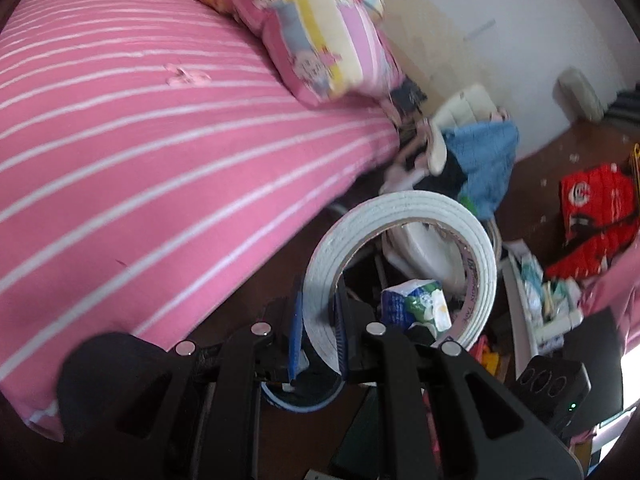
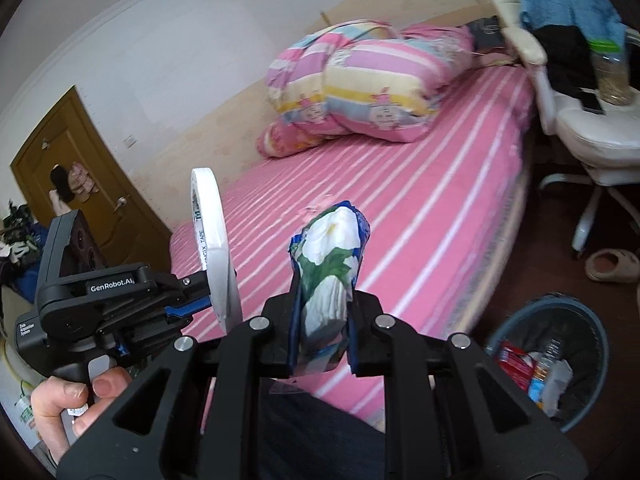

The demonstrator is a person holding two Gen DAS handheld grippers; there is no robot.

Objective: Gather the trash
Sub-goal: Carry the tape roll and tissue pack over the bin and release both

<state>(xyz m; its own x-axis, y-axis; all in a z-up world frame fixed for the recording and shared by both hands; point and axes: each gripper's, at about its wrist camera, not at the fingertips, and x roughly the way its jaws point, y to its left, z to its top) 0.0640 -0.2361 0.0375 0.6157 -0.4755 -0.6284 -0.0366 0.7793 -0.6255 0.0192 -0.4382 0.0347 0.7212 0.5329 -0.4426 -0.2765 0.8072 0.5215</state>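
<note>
Your left gripper (image 1: 318, 344) clamps the white foam tape roll (image 1: 400, 268); your right gripper (image 2: 322, 332) clamps the blue-and-white crumpled tissue pack (image 2: 330, 276), with the grey mesh bin (image 2: 588, 364) lower right of it.

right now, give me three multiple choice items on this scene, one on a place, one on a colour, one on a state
1. Where is the bin?
A. on the bed
B. on the floor beside the bed
C. on the chair

2. What colour is the tape roll?
A. white
B. red
C. black

3. What is the right gripper doing?
A. hanging open
B. clamped on the tissue pack
C. clamped on a slipper

Answers: 1 B, it stands on dark floor by the bed. 2 A, its layers are white in the left gripper. 3 B, the pack sits between the closed fingers.
</note>
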